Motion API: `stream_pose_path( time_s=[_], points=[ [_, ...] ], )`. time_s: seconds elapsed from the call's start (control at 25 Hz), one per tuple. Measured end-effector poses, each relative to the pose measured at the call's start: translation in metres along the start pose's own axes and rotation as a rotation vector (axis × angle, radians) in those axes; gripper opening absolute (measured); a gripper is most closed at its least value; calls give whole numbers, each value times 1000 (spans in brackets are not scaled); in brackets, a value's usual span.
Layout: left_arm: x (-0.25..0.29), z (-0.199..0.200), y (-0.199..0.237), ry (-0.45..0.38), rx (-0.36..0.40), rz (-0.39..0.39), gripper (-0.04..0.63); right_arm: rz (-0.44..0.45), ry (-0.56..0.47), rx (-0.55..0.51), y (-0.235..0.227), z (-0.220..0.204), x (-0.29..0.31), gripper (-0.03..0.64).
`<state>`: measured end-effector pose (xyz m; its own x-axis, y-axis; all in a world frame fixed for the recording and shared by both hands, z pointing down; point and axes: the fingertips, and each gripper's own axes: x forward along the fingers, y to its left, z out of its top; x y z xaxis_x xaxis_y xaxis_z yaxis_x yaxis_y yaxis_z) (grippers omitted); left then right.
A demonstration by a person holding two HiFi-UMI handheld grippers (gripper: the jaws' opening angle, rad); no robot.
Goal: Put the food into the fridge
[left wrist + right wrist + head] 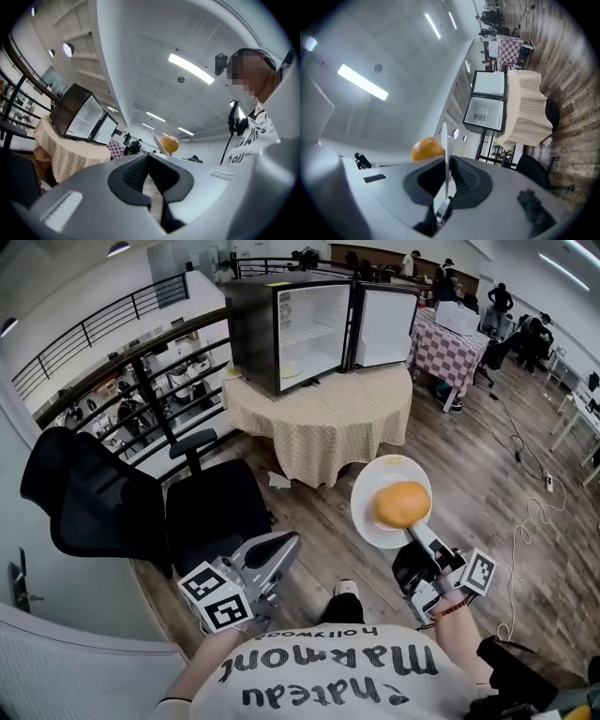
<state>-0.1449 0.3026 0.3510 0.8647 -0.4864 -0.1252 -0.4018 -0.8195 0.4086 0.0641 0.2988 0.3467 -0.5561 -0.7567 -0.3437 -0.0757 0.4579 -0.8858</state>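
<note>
A white plate is being pinched by its rim in the right claw above the wooden floor, and a round orange bun is being carried on it. The left claw is being held pressed together on nothing. The fridge is being shown open on the table, well apart.

Orange-brown bun on white plate

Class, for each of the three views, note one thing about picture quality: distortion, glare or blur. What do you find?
Head view: wide-angle lens bows the railing and floorboards; all sharp. Left gripper view: ceiling light glares, corners black. Right gripper view: strip light burns white; plate edge-on, sharp.
</note>
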Motion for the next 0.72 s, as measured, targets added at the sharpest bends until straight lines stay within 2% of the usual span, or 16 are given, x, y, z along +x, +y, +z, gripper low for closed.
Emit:
stream_pose_path(
  time_s=[0.16,0.4,0.72],
  points=[
    [13,1,15,-28,28,23,6,27,9,-1,-19,21,8,32],
    [96,25,67,1,44,31,6,41,54,16,-59,102,80,32],
    [179,58,131,-54,82,114,6,49,109,37,-113,190,132,32]
  ],
)
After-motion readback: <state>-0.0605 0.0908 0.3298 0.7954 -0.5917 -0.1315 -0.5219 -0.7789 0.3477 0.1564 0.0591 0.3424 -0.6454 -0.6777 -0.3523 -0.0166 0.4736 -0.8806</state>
